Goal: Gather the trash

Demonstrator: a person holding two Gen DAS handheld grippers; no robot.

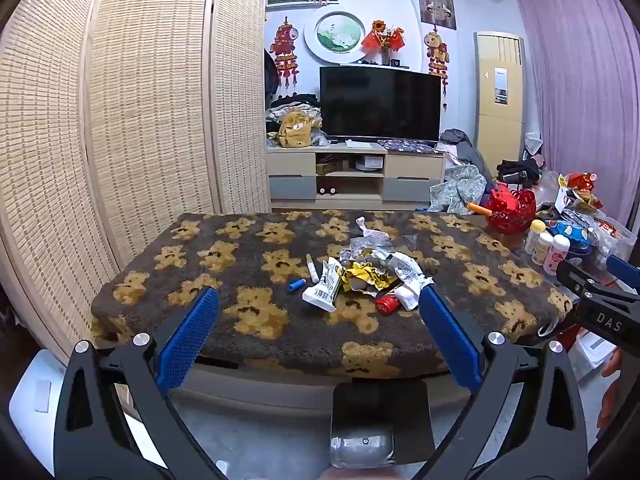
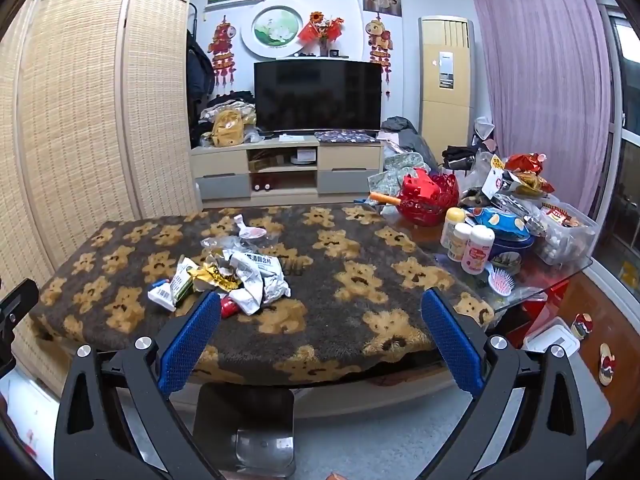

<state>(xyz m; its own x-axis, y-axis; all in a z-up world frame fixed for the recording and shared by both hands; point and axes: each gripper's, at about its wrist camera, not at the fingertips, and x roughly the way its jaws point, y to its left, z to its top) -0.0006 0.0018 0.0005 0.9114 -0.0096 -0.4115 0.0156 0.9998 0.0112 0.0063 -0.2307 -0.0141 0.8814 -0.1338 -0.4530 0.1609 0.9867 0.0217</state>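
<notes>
While both of my tools hang short of the bear-patterned fleece surface (image 1: 256, 312), nothing is collected yet: the left hand-held gripper (image 1: 320, 300) and right hand-held gripper (image 2: 320, 304) are spread wide, empty. The crumpled wrapper pile (image 2: 236, 276) lies at eleven o'clock of the right one; I judge reaching and pinching comes next.

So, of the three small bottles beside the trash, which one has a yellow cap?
The bottle farthest back, nearest the red basket; the other two have white caps.
</notes>
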